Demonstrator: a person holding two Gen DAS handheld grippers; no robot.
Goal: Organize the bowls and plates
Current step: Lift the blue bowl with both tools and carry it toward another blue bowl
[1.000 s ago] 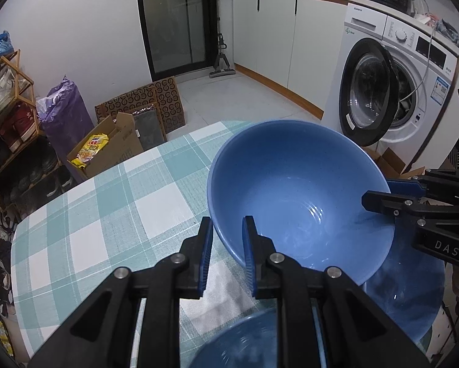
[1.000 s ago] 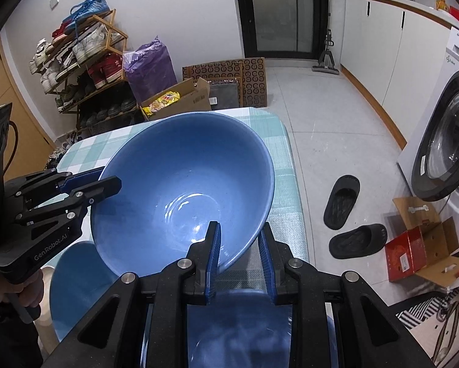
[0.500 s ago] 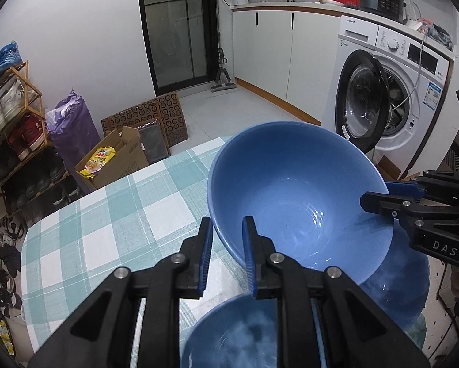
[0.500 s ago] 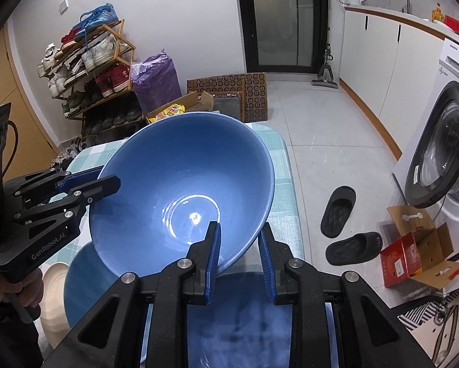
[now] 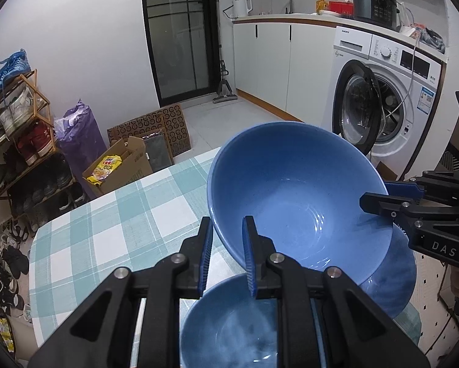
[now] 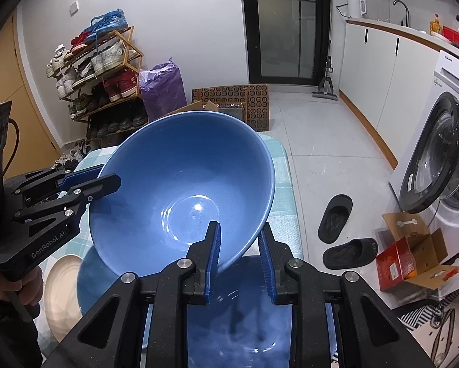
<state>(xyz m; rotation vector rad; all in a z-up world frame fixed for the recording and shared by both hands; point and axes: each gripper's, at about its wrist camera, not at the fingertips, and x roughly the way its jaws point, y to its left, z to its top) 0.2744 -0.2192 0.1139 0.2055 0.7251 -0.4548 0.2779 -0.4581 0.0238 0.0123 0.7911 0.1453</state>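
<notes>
We see a large blue bowl (image 5: 297, 202) held tilted in the air above the table (image 5: 107, 230), which wears a teal-and-white checked cloth, and both grippers carry it together. Our left gripper (image 5: 228, 256) has its fingers drawn narrow and clamped on the bowl's rim at about seven o'clock in the left wrist view, one pad inside and one outside the wall. Our right gripper (image 6: 240, 253) pinches the opposite rim in the same way, at about five o'clock of the bowl in the right wrist view; from the left camera it shows at three o'clock, reaching in from the side. Under the lifted bowl, at six o'clock, a second blue bowl (image 5: 229, 322) sits on the table, and a blue plate (image 5: 392, 276) peeks out at four o'clock. In the right wrist view a cream plate (image 6: 62, 291) lies at eight o'clock, just beside the blue dishes. A washing machine (image 5: 392, 98) with its door open stands at two o'clock beyond the table.
</notes>
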